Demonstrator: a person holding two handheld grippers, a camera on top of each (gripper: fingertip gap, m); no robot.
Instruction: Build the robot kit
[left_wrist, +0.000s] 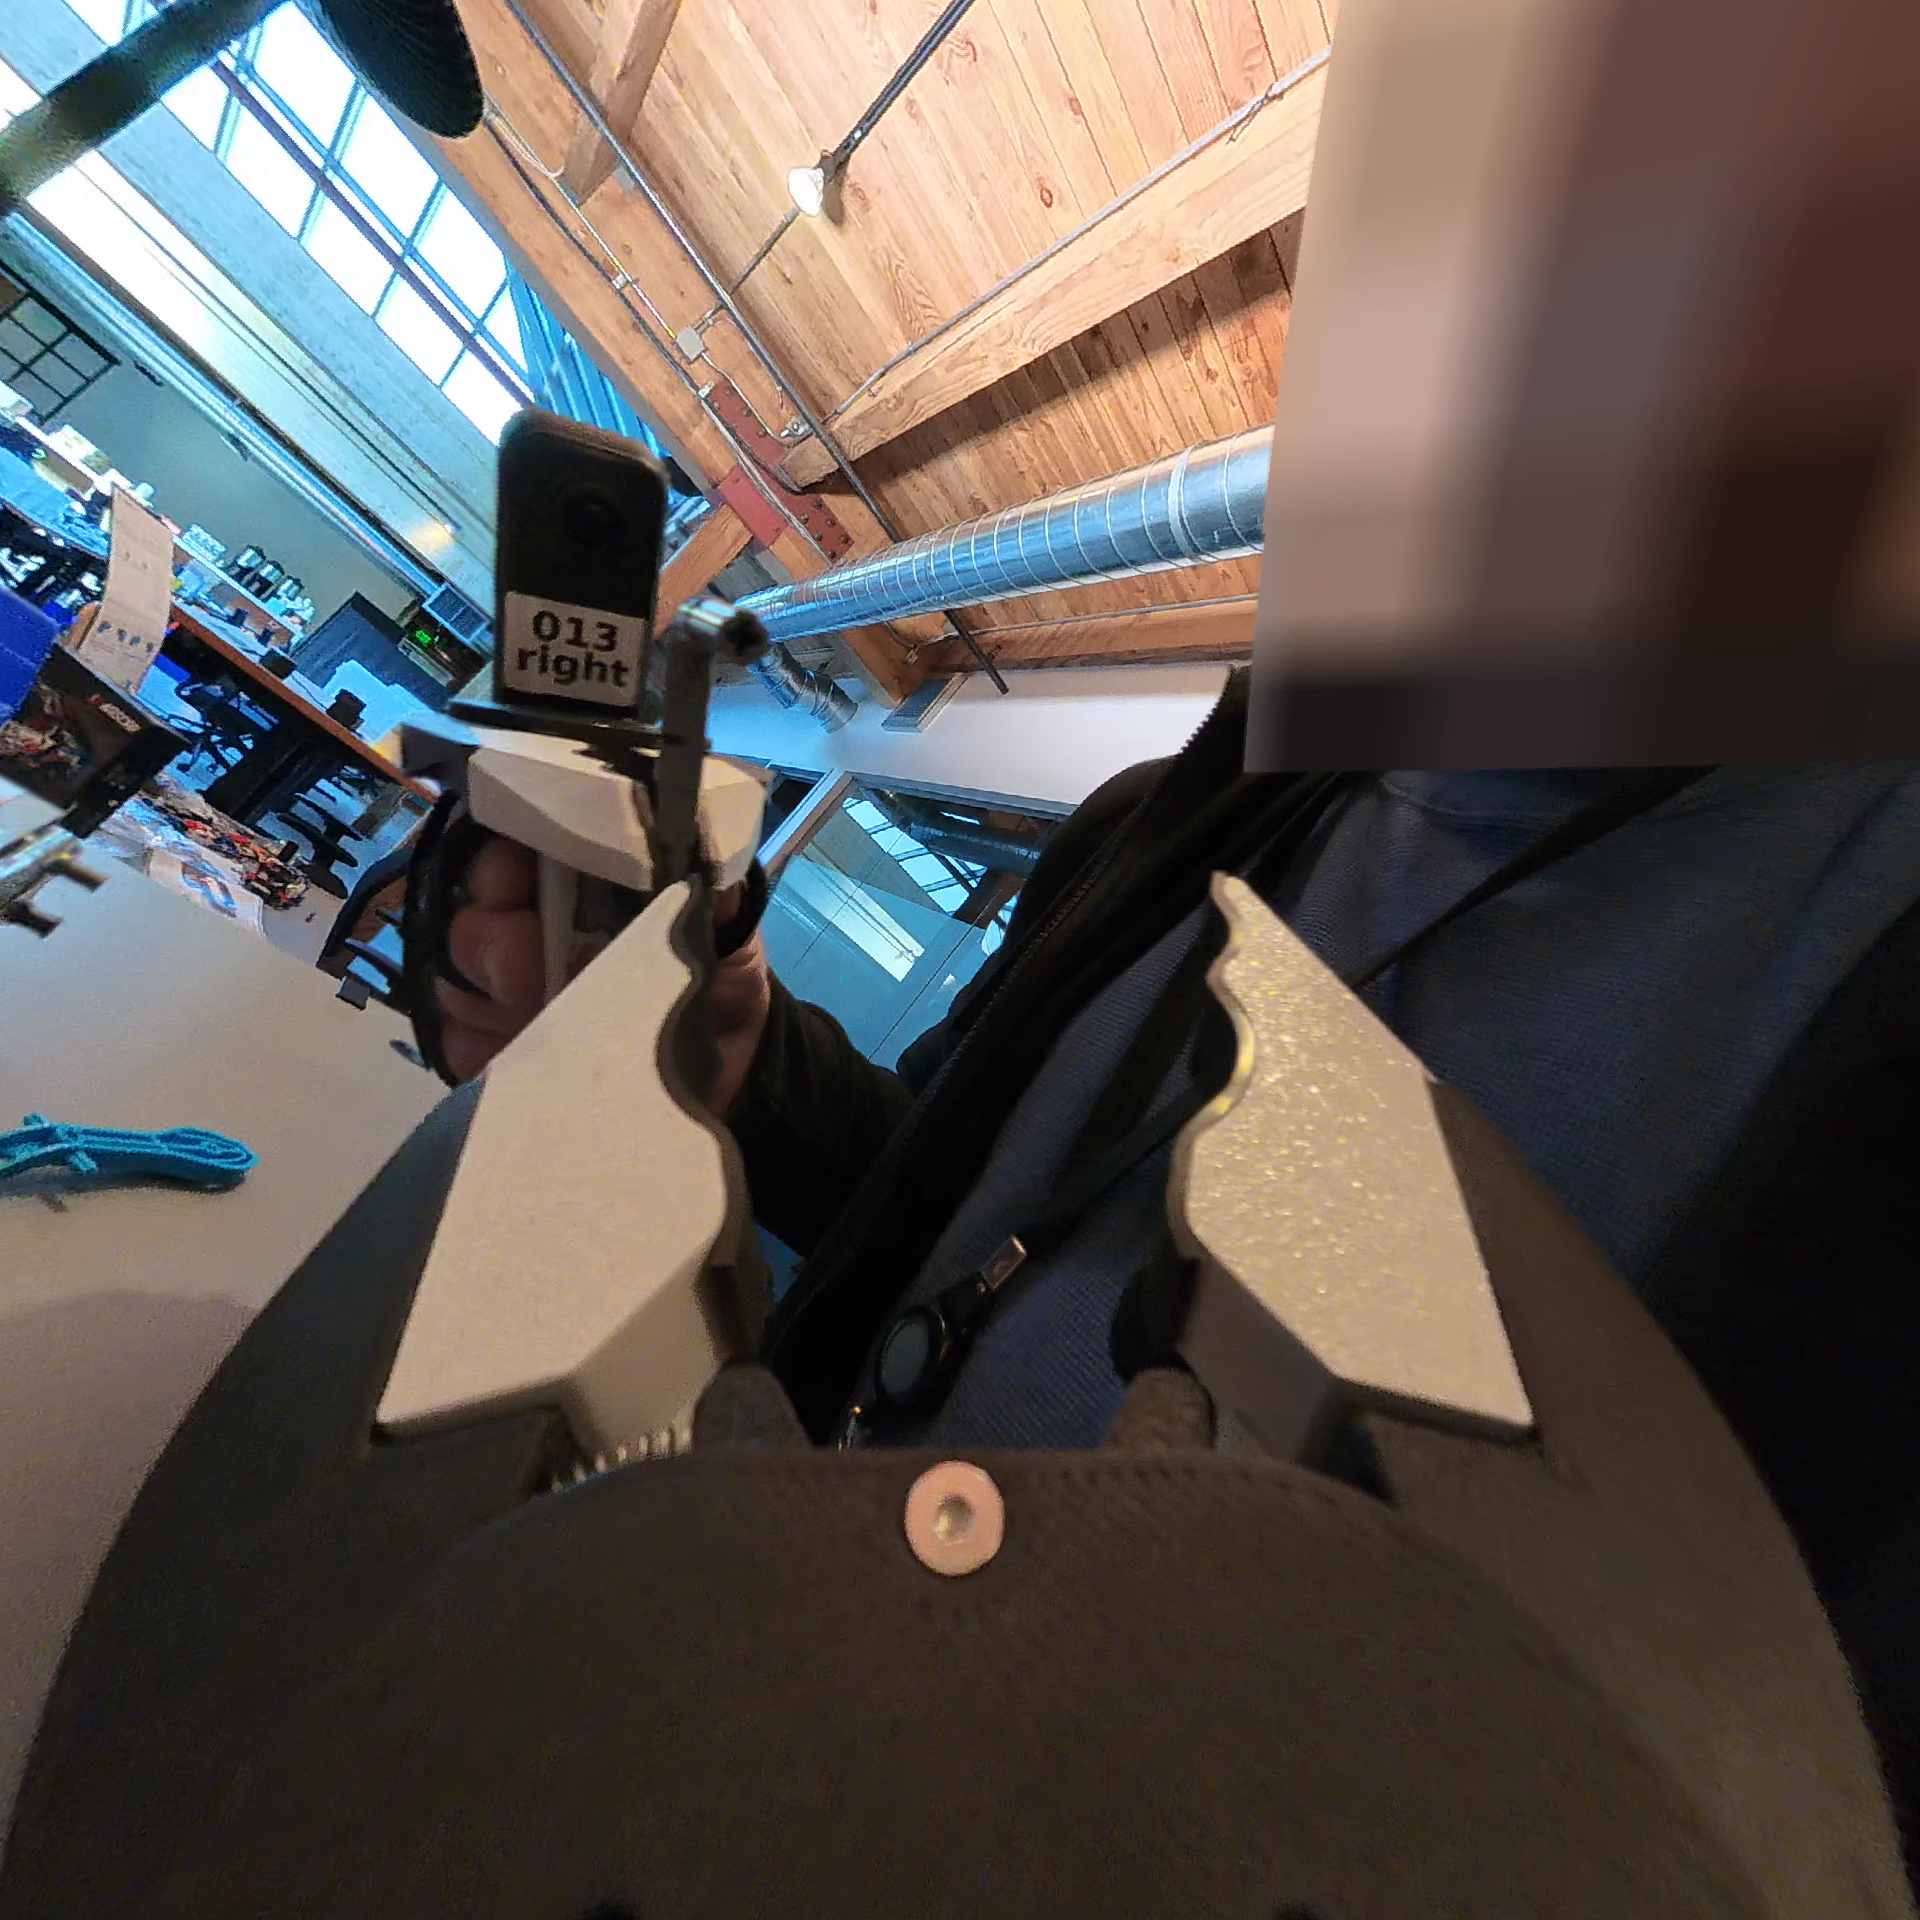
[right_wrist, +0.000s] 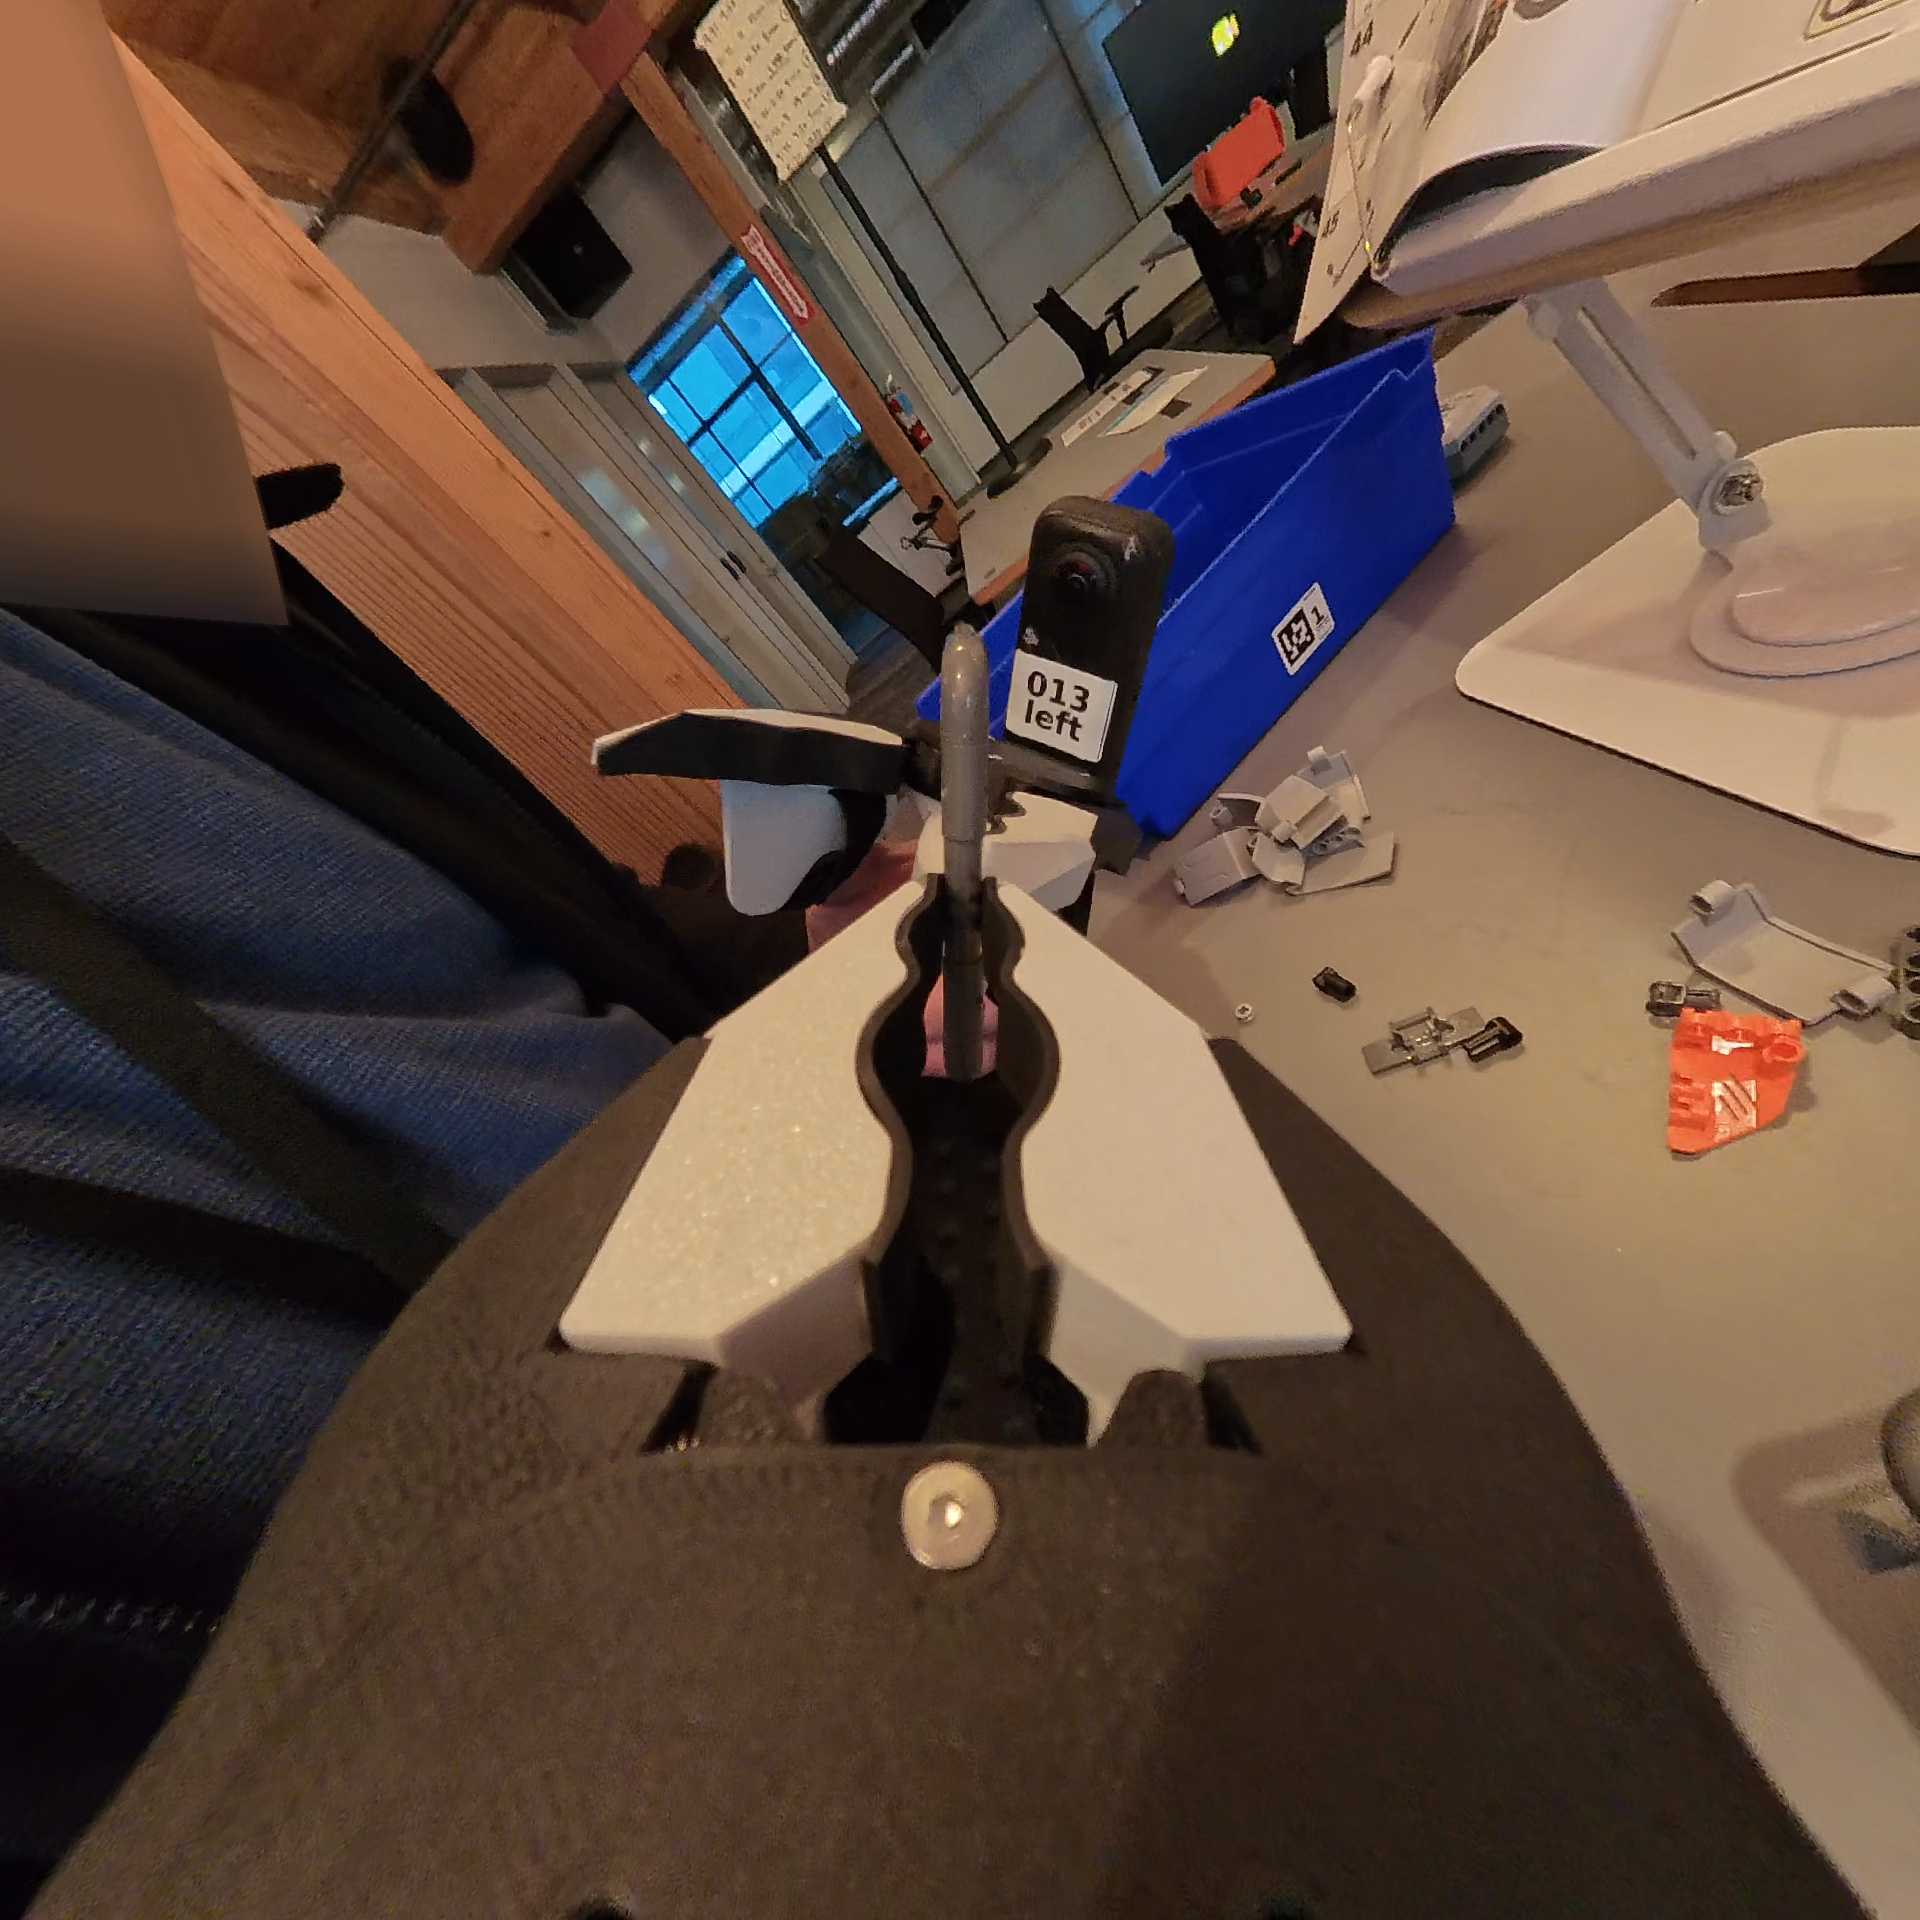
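Note:
My right gripper (right_wrist: 961, 906) is shut on a thin grey rod (right_wrist: 962, 769) that sticks up past its white fingertips. My left gripper (right_wrist: 675, 831) shows just beyond the rod, held sideways with its jaws wide apart and nothing between them. In the left wrist view my left gripper (left_wrist: 956, 904) is open and empty, pointing up at a person's blue shirt (left_wrist: 1558, 987). The right gripper (left_wrist: 670, 821) shows there in a hand, with the grey rod (left_wrist: 681, 727) clamped in it; the rod ends in a bent tip.
On the grey table (right_wrist: 1455, 1247) lie a blue bin (right_wrist: 1299, 561), a heap of grey parts (right_wrist: 1288, 831), an orange piece (right_wrist: 1730, 1091) and small dark parts (right_wrist: 1439, 1039). A white stand (right_wrist: 1662, 665) holds an open booklet (right_wrist: 1538, 114). A teal cord (left_wrist: 135, 1153) lies on the table. The orange piece (right_wrist: 1730, 1091) is about equally far from each gripper, around 20 cm.

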